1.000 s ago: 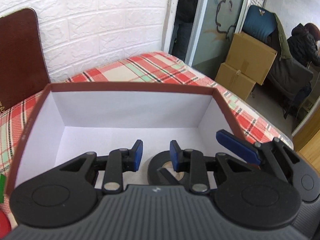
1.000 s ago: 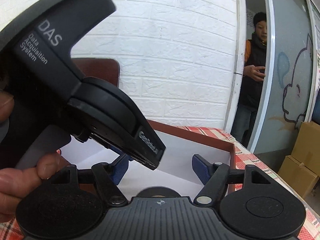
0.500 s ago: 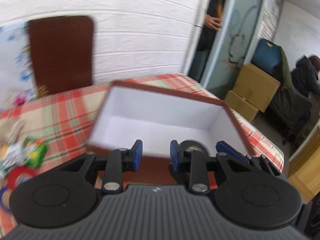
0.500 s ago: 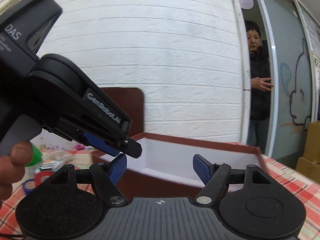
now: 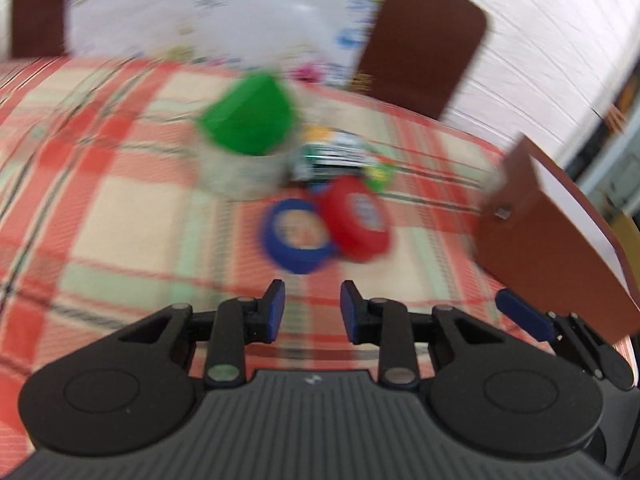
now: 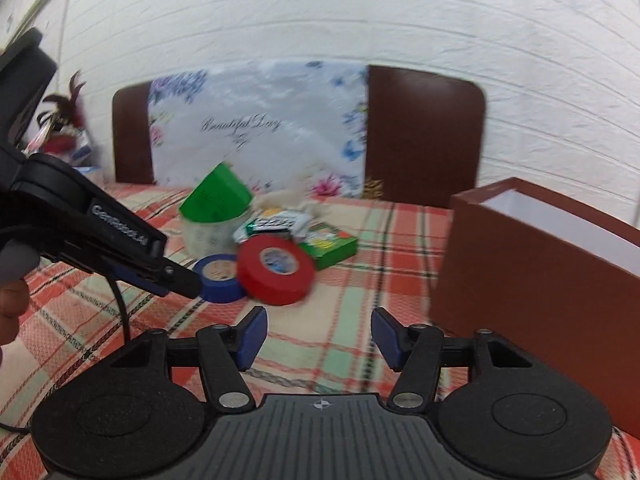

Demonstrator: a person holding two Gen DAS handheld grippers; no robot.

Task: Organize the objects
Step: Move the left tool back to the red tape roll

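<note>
Right wrist view, biggest thing first: the bench [image 6: 352, 320], under a red, cream and green plaid cloth, carries everything. At its right stands the brown box [image 6: 520, 276], open-topped with a white inside; what lies in it cannot be seen from here. Against the white brick wall lean a flowered bag [image 6: 256, 128] and a brown panel [image 6: 420, 136].

Next down in size is the heap of loose things near the middle of the bench, well apart from the box. A pale roll of tape [image 6: 208, 236] has a green piece [image 6: 216, 196] sitting tilted in its top. Just beside it lie a small green carton [image 6: 332, 246] and a foil packet [image 6: 276, 224]. In front, a red tape roll [image 6: 276, 270] leans on a blue tape roll [image 6: 220, 276], the two touching.

Smallest, the tools. The right claw [image 6: 318, 338] is released, pads wide apart, holding nothing, low over the cloth short of the heap. The left claw [image 5: 312, 310] is also parted and empty, pointed at the blue roll, though its own view is badly blurred.

By my reading the sorting is far from finished: every one of these items sits outside the box, and each likely needs picking up and carrying across.
</note>
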